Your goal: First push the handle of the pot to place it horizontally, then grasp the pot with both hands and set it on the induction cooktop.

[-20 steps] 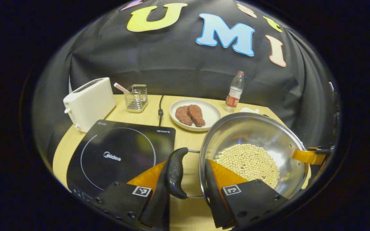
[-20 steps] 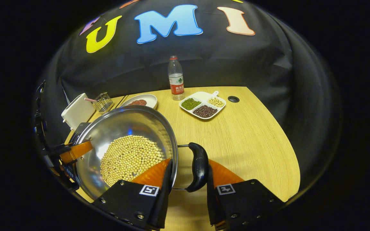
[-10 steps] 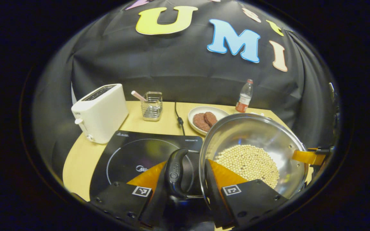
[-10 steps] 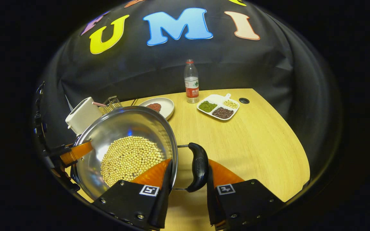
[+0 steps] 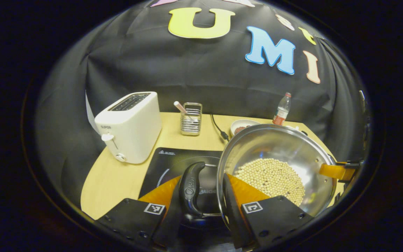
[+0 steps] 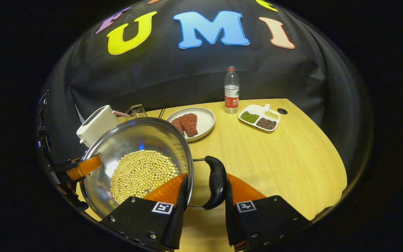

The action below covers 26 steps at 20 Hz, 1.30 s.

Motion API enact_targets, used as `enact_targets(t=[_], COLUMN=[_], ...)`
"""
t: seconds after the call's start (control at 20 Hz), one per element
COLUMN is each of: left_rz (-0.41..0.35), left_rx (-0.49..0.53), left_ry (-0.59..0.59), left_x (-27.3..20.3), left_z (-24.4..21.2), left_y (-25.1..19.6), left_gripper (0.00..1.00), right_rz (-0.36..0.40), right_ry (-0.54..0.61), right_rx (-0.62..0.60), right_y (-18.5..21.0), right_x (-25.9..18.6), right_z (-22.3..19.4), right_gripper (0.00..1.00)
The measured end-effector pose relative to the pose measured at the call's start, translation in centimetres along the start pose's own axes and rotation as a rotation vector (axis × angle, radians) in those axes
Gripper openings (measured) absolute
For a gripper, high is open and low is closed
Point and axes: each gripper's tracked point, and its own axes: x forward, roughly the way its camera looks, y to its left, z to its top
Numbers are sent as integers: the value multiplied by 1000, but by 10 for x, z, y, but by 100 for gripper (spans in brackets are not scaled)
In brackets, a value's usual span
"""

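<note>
the pot (image 5: 275, 154), holding pale beans (image 5: 271, 176), hangs tilted over the cooktop (image 5: 163, 168), carried by both side handles. the left gripper (image 5: 201, 196) pinches the left handle (image 5: 191, 189), one finger outside it and one inside the rim. in the right gripper view the right gripper (image 6: 205, 189) pinches the right handle (image 6: 217, 182) the same way. a toaster (image 5: 129, 126) stands just beside the cooktop; a plate (image 6: 205, 120), bottle (image 6: 231, 89) and tray (image 6: 259, 117) sit on the table (image 6: 285, 161) behind
</note>
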Motion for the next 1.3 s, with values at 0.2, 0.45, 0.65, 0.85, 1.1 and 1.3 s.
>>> enact_targets(t=[0.2,0.45,0.65,0.85,1.1,1.3], left_rz=[5,21,33,38,62,142], left_rx=[0,-5,-25,-35,-24,1], left_ry=[3,18,29,59,32,-129], left_x=[2,7,13,18,19,4], left_z=[3,0,-7,-20,-16,31], left_y=[38,79,104,118,123,134], left_gripper=[70,66,66,66,69,95], right_rz=[1,11,15,12,43,68], right_ry=[-5,1,4,19,11,-141], right_rx=[5,7,-15,-26,-18,-77], right_y=[33,70,92,104,112,114], right_x=[6,18,27,33,33,4], right_z=[0,-5,-11,-19,-17,18], right_gripper=[51,50,51,51,53,96])
